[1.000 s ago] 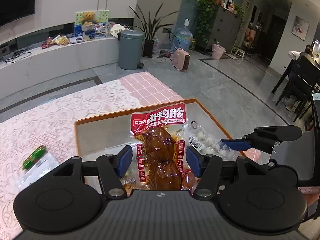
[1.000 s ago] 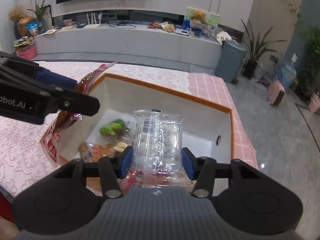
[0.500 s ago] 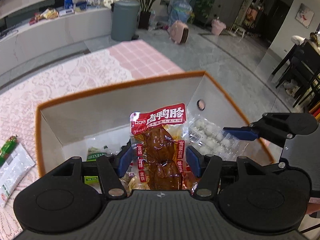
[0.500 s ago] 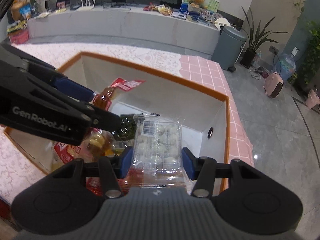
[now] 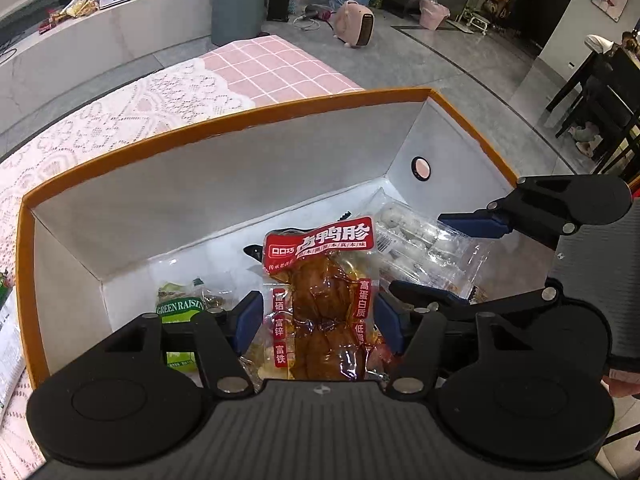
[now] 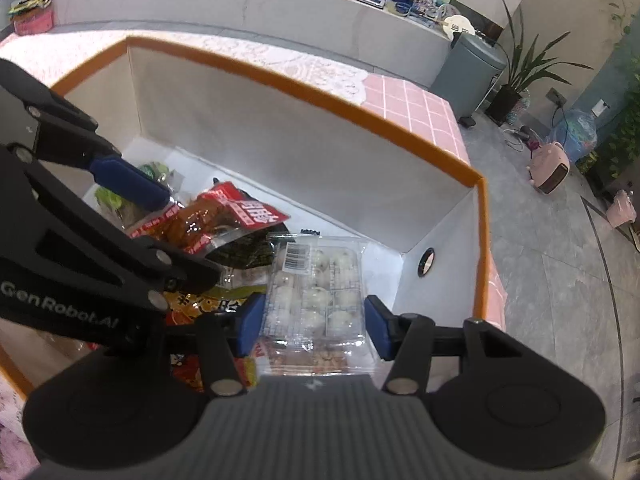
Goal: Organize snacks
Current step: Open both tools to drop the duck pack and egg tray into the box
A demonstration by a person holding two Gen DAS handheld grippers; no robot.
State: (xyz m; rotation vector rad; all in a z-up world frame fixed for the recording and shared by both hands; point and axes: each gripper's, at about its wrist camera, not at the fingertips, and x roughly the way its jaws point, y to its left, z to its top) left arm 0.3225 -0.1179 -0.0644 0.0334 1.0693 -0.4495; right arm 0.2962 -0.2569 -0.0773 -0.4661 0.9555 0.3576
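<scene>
A: Where does each snack sit relative to the jaws?

B: The left gripper (image 5: 318, 320) has the red duck-meat packet (image 5: 320, 280) between its two blue pads, which stand at the packet's edges, so the jaws are closed on it. The packet points forward, inside the box (image 5: 224, 168). The right gripper (image 6: 314, 322) has the clear tray of white balls (image 6: 316, 280) between its pads in the same way; the pads appear to touch the tray's sides, though the clear film makes that contact hard to confirm.

A: Which container, and what does it hold?

B: One white-walled box with an orange rim, standing on the pink lace tablecloth (image 5: 132, 108). Both grippers are lowered into it, side by side. On its floor lie a green raisin bag (image 5: 178, 308), a dark packet (image 6: 240, 254) and yellow-and-red wrappers (image 6: 212, 300). A round hole (image 5: 420, 168) shows in one end wall.

A: What writing is legible?

B: The green bag reads "GREEN RAISIN". The red packet carries white Chinese characters. The tray bears a barcode label (image 6: 298, 258). "GenRobot.AI" is printed on the left gripper's body.
</scene>
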